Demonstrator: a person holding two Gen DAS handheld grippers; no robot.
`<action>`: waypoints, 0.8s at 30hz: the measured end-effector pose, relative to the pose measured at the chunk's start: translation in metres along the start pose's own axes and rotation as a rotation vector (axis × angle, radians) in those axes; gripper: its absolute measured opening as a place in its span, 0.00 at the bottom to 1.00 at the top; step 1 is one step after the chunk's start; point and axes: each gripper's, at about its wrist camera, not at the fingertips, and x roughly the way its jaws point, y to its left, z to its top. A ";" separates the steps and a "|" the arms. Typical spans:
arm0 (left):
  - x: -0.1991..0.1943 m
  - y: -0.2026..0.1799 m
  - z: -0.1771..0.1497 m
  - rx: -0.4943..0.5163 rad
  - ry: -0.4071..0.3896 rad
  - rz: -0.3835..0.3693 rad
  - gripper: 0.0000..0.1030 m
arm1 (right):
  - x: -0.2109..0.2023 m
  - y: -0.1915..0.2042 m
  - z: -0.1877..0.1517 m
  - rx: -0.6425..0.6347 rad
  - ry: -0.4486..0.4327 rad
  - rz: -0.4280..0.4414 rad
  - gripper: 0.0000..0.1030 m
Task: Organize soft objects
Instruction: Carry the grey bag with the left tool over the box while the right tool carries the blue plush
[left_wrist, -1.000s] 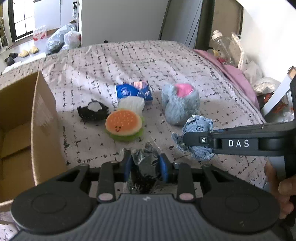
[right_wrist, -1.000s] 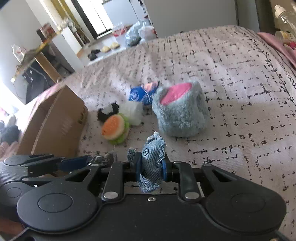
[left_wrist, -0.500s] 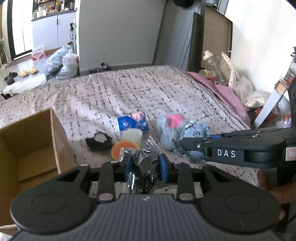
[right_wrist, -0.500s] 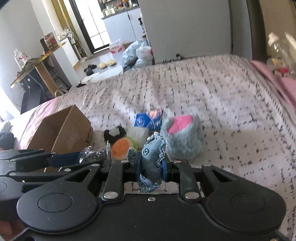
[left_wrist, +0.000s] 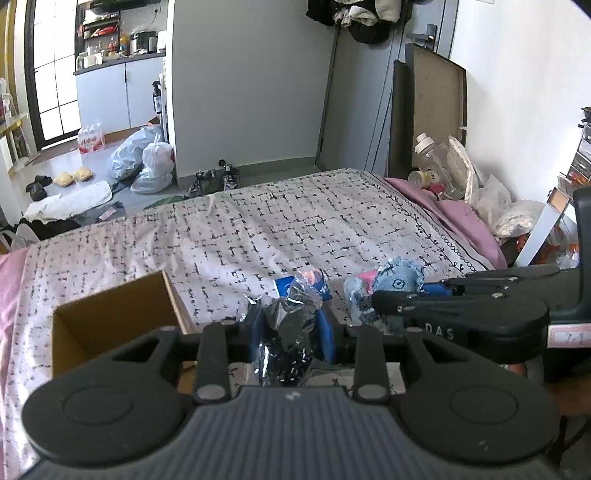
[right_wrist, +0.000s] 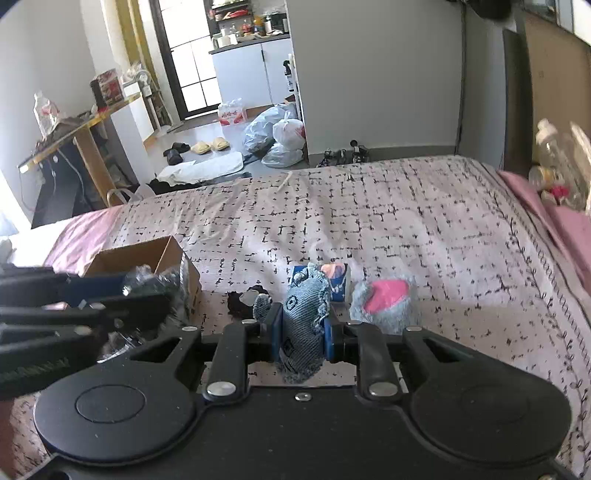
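Note:
My left gripper is shut on a dark item in clear crinkly plastic, held above the bed beside the open cardboard box. My right gripper is shut on a blue denim soft toy, also lifted; it shows at the right in the left wrist view. On the bed lie a grey and pink furry toy, a blue packet and a black and white soft item.
The box stands on the patterned bedspread at the left. Pink bedding, a bottle and bags line the right edge. Bags and shoes lie on the floor beyond the bed.
Both grippers have risen well above the bed with their items still held. The view has tilted up, so the bed items look smaller and the burger toy is hidden.

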 end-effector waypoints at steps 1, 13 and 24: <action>-0.001 0.002 0.001 0.000 0.001 -0.002 0.30 | 0.000 0.003 0.001 -0.004 -0.003 0.000 0.21; -0.016 0.033 -0.003 -0.054 -0.014 0.016 0.30 | -0.002 0.033 0.011 -0.062 -0.031 0.010 0.21; -0.027 0.066 -0.011 -0.084 -0.008 0.078 0.30 | 0.002 0.069 0.011 -0.127 -0.037 0.061 0.21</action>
